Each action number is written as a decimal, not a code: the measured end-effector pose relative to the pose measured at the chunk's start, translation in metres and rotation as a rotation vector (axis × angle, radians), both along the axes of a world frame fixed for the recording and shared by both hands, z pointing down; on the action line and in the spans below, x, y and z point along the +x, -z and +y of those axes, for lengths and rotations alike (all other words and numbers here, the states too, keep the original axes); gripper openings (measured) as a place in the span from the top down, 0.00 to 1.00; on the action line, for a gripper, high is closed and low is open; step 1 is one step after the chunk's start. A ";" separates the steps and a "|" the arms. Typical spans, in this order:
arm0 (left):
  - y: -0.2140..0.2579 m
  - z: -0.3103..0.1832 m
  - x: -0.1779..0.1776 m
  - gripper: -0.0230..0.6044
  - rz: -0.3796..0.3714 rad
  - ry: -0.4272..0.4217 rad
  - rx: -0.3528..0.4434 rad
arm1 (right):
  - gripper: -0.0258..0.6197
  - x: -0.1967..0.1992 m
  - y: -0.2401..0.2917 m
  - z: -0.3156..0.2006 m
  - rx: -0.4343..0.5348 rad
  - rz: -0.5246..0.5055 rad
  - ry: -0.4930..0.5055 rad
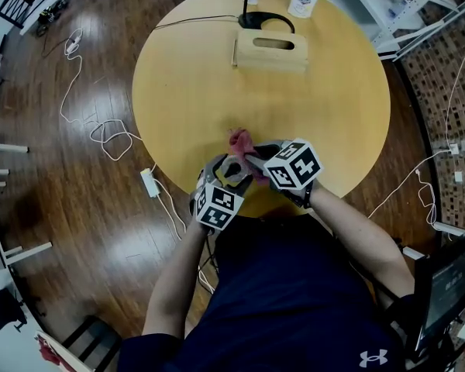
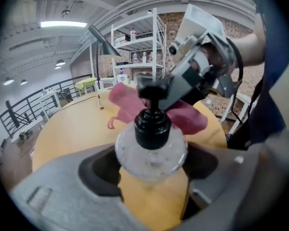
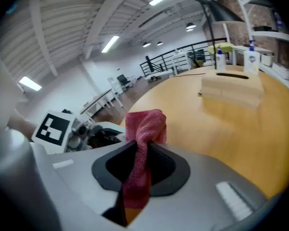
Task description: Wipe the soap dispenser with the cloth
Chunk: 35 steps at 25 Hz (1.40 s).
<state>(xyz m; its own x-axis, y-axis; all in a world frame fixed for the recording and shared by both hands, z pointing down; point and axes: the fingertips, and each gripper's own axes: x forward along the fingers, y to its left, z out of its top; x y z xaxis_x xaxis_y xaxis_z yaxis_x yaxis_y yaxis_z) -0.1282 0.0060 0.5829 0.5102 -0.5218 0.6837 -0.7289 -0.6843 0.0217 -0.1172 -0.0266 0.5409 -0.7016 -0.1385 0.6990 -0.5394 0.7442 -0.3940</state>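
The right gripper (image 3: pixel 142 163) pinches a red cloth (image 3: pixel 145 126) between its jaws, and the left gripper (image 2: pixel 151 170) is clamped on the body of a clear soap dispenser (image 2: pixel 152 150), over the near edge of the round table (image 1: pixel 217 76). The dispenser is roughly upright, just left of the cloth. As I judge, the right gripper must bring the cloth leftward against the bottle.

Round yellow table (image 1: pixel 186 91) on dark wood floor (image 1: pixel 77 239), white shelving (image 2: pixel 155 42), brick wall (image 2: pixel 169 27)

soap dispenser (image 2: pixel 151 150) base unseen
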 end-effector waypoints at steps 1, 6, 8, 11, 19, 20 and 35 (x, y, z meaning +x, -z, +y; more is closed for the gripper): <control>0.000 0.000 0.000 0.39 0.000 -0.002 0.001 | 0.85 0.010 -0.005 -0.005 0.000 0.028 -0.033; 0.000 -0.001 -0.003 0.39 0.014 0.007 0.020 | 0.85 -0.003 0.009 0.004 -0.037 -0.110 -0.042; 0.001 -0.002 -0.004 0.39 0.013 0.021 0.023 | 0.85 -0.011 0.009 0.006 -0.055 -0.155 -0.033; 0.003 -0.003 -0.005 0.39 0.016 0.039 0.010 | 0.85 0.008 -0.003 -0.006 -0.108 -0.161 -0.122; 0.083 -0.012 -0.021 0.39 0.158 0.051 0.055 | 0.85 0.013 0.047 0.012 0.113 -0.229 0.030; 0.095 -0.014 -0.018 0.39 0.171 0.033 0.062 | 0.85 0.005 0.057 0.013 0.157 -0.249 0.067; 0.281 -0.031 0.005 0.39 0.399 0.133 0.175 | 0.85 0.029 0.126 0.038 0.269 -0.449 0.010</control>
<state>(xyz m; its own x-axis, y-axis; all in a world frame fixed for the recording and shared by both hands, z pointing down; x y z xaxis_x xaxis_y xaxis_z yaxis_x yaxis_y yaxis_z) -0.1235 -0.0249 0.3019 0.6363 -0.6910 0.3430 -0.7690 -0.6033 0.2114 -0.0885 0.0117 0.4145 -0.9262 -0.2635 0.2696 -0.3536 0.8550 -0.3794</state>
